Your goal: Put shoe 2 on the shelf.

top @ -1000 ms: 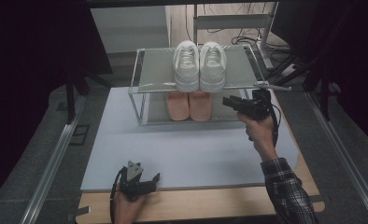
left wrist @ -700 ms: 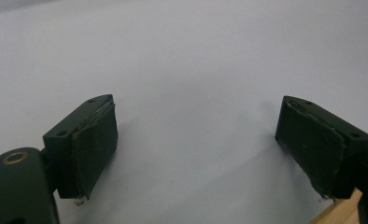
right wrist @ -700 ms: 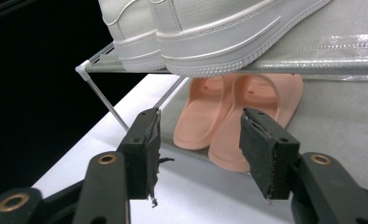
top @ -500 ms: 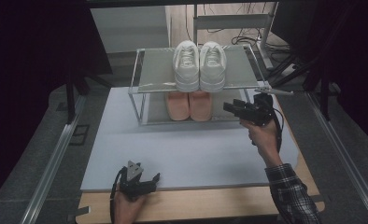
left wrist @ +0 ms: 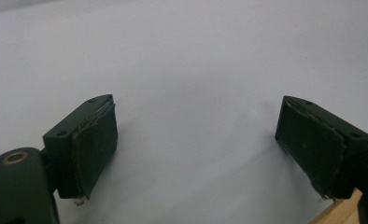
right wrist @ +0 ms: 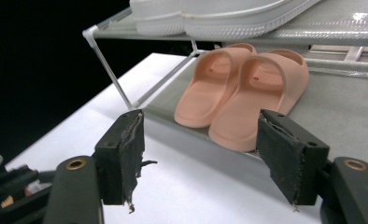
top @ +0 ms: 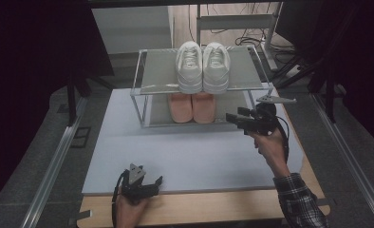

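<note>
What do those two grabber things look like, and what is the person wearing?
Both grabbers are black. The left gripper has a small grey three-cornered plate on top and a black cable curling from it. Its jaws carry flat, dark, worn pads with frayed edges. The right gripper has the same grey plate, a black cable and brass-coloured rings by its jaws. The person's right arm wears a dark checked sleeve.

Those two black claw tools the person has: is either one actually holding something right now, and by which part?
No, nothing is held. The right gripper has just been opening, empty, near the pink slippers. The left gripper is open over the bare white mat.
</note>
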